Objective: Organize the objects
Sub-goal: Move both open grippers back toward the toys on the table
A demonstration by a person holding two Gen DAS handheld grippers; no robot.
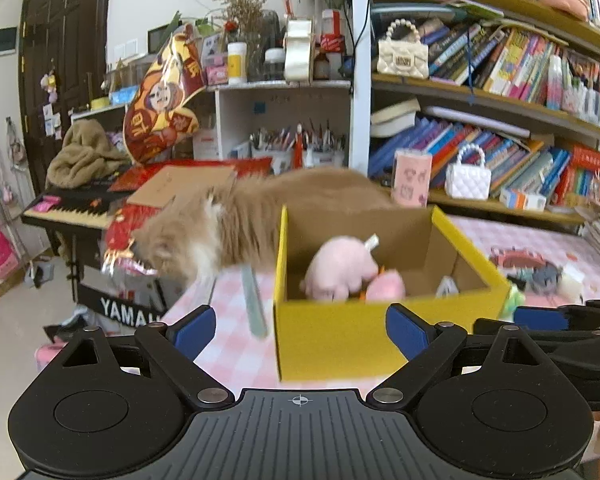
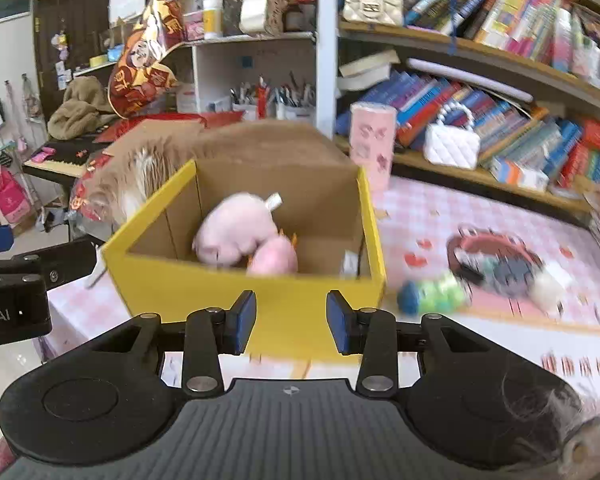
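While both grippers' fingers stand apart and empty, yellow box (image 2: 260, 308) near table edge, green toy (image 2: 440, 294) beside it, cat (image 1: 220, 224) behind.

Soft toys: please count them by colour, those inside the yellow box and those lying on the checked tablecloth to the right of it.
Pink, in the yellow box: 2, the larger pink toy and the smaller pink toy
Green and blue, on the tablecloth: 1, the green and blue toy
Grey and white, on the tablecloth: 1, the grey and white toy
Total: 4
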